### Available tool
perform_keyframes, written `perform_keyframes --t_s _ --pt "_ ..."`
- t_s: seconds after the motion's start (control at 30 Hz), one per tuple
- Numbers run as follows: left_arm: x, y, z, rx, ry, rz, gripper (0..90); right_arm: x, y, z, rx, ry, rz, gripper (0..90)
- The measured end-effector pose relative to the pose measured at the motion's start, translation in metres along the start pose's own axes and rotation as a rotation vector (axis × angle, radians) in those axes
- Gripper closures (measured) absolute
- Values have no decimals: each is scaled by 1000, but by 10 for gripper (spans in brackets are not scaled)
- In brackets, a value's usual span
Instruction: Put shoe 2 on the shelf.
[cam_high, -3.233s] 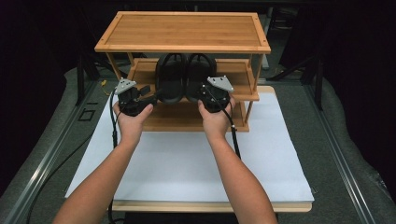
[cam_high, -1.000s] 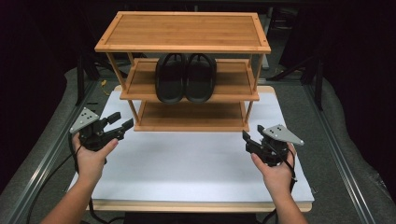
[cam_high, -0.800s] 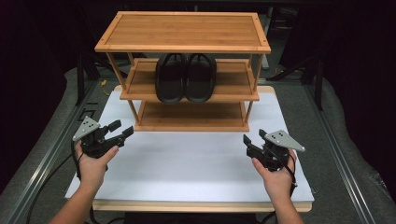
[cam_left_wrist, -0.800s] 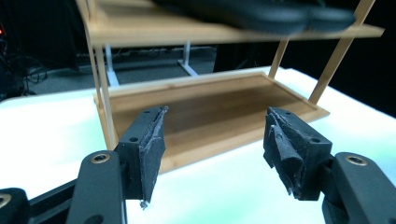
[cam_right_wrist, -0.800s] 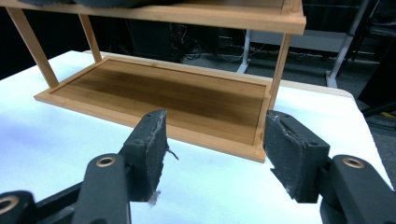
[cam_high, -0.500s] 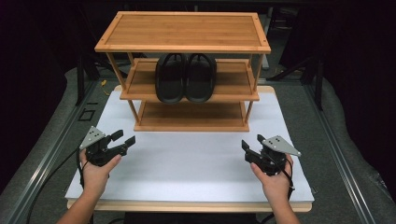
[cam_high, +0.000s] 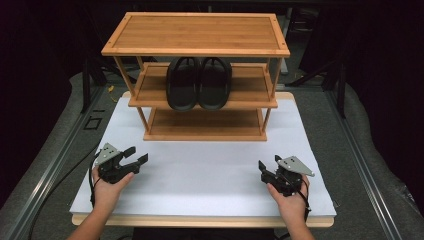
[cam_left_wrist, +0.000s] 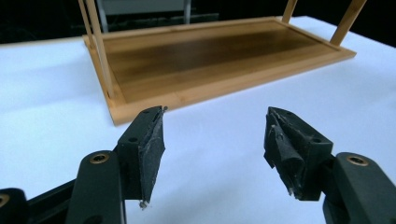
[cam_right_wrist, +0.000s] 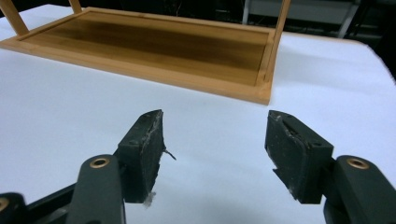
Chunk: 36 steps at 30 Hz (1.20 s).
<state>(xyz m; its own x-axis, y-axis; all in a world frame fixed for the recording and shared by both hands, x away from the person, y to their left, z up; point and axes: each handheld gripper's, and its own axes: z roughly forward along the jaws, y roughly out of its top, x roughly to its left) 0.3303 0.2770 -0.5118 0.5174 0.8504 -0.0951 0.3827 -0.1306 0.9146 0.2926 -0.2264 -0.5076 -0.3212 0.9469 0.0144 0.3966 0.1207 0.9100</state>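
Sandals (cam_high: 199, 83) are sitting side by side on the middle shelf of the bamboo rack (cam_high: 196, 31), well apart from both hands. We are holding the left gripper (cam_high: 134, 158) low over the white counter (cam_high: 200, 175) at its left, fingers (cam_left_wrist: 148, 144) standing wide with nothing between them. We are holding the right gripper (cam_high: 267, 170) at the right, its fingers (cam_right_wrist: 145, 148) having just been opening, likewise wide and empty.

Both hands are off the sandals now: left gripper (cam_high: 136, 159) and right gripper (cam_high: 267, 166) sit low near the table's front edge, jaws empty, right's just opening.
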Motion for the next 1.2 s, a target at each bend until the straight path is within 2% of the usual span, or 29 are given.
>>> perform_keyframes --t_s 0.07,0.1,0.13,0.17,0.2,0.23,0.37,0.47,0.63,0.9,0.97,1.2 --pt "1 -2 1 9 -4 0 378 0 -3 2 17 -20 -1 373" --pt "2 -3 3 16 -2 0 378 -1 -4 4 13 8 -4 373" --pt "2 -4 4 22 2 5 378 0 -6 5 32 -21 -16 373" --pt "3 -5 6 31 3 14 378 -1 -8 8 27 16 -23 374" --pt "4 -6 7 44 -3 9 377 0 -9 10 41 7 -31 375" --pt "5 -7 9 62 -6 15 375 1 -11 11 59 -23 -44 377" --pt "8 -12 15 108 -11 27 375 2 -15 20 84 -13 -72 382" --pt "9 -14 19 130 -16 27 362 2 -15 22 101 -5 -77 380" --pt "7 -16 24 156 -22 42 352 1 -17 25 129 11 -59 362" --pt "3 -17 27 179 -33 60 329 -5 -18 26 147 -6 -13 328" --pt "2 -17 28 183 -36 65 325 -6 -19 26 144 0 -7 321" --pt "1 -17 28 184 -35 66 313 -9 -20 26 154 -22 -4 297"
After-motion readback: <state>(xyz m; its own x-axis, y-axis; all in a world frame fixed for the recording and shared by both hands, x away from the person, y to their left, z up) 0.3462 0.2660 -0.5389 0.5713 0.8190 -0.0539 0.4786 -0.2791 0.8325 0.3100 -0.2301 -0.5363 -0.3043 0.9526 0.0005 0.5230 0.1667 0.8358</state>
